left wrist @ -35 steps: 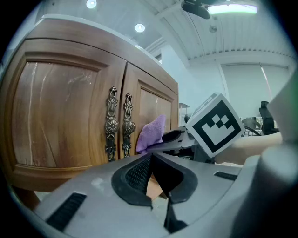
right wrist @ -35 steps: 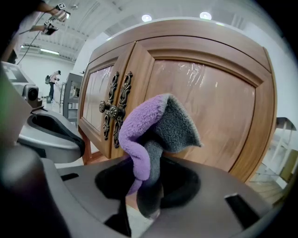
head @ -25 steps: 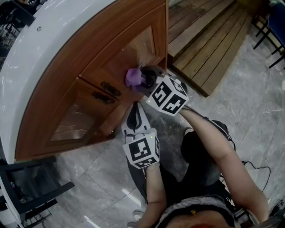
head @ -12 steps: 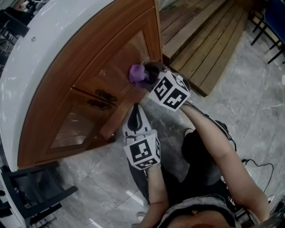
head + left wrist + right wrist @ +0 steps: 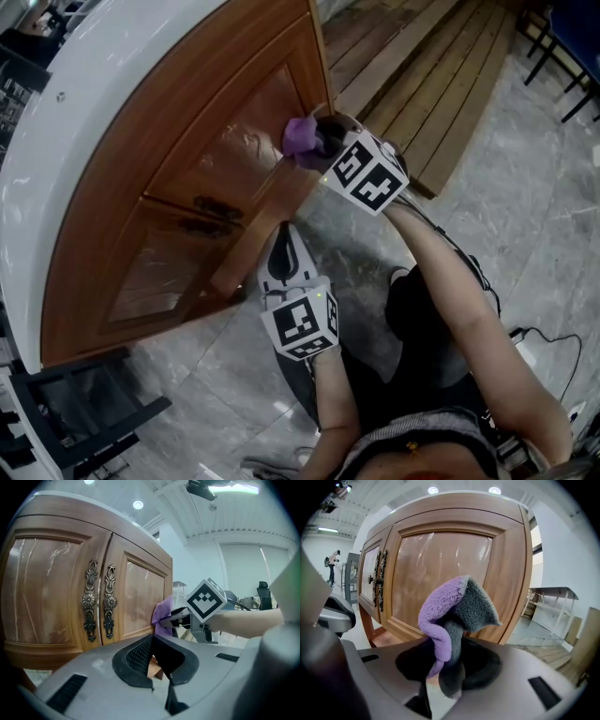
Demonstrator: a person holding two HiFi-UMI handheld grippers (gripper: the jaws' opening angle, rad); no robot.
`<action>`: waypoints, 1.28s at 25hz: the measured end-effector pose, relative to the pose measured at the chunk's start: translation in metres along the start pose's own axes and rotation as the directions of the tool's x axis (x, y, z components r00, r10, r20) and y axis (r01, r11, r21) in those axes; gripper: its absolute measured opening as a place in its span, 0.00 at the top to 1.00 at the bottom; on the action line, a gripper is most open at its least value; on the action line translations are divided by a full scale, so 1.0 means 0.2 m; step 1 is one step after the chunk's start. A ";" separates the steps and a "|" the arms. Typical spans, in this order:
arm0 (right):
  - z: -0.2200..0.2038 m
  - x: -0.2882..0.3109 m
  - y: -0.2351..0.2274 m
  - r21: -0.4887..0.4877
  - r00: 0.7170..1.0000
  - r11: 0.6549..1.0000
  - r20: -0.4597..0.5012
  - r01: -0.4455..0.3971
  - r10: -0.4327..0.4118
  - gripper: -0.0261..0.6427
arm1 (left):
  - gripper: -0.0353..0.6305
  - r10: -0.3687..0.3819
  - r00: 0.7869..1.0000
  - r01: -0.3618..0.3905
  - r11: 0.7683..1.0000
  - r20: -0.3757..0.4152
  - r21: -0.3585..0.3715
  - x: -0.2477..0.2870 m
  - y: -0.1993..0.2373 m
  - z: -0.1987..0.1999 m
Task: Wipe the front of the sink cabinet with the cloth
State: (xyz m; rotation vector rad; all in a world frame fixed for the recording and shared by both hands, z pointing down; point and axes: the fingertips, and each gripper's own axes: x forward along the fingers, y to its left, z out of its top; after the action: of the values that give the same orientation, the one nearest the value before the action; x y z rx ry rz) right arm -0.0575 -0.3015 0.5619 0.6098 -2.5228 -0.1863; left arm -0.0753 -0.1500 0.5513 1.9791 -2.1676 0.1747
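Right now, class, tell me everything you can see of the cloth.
The cloth is a fluffy, microfibre-looking piece, purple on one face and grey on the other. It is folded and bunched, clamped between the jaws of the right gripper, with its free end sticking up and forward. It sits at the right-hand cabinet door, near that door's outer frame, and seems pressed to the wood, though contact is hard to confirm. Nothing else touches it.

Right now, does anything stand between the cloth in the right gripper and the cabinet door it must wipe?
Nothing visible does. The right gripper holds the cloth up against the cabinet door; the left gripper hangs lower, clear of it.
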 end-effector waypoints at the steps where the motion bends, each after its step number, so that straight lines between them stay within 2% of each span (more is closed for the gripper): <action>1: -0.01 0.00 -0.02 0.014 1.000 1.000 0.000 0.007 -0.007 0.68 | 0.94 -0.001 1.000 0.001 1.000 0.000 0.001 0.00 0.00 0.00; 10: -0.08 -0.02 -0.18 0.061 0.997 0.995 -0.021 0.075 -0.074 0.68 | 0.94 -0.006 1.000 0.006 1.000 -0.005 0.007 0.00 -0.01 0.01; 18: -0.13 -0.03 -0.24 -0.004 0.989 0.992 -0.076 0.128 -0.128 0.68 | 0.94 0.000 1.000 0.000 1.000 0.001 0.009 0.01 0.00 0.02; 32: -0.14 -0.04 -0.23 -0.020 0.989 0.991 -0.070 0.133 -0.134 0.68 | 0.94 0.015 1.000 -0.015 1.000 0.018 0.013 0.12 0.04 0.05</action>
State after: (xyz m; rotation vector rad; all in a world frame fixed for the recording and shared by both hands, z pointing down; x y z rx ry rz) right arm -0.0180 -0.3394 0.5705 0.7665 -2.4116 -0.2287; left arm -0.0854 -0.1744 0.5471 1.9792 -2.1985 0.1751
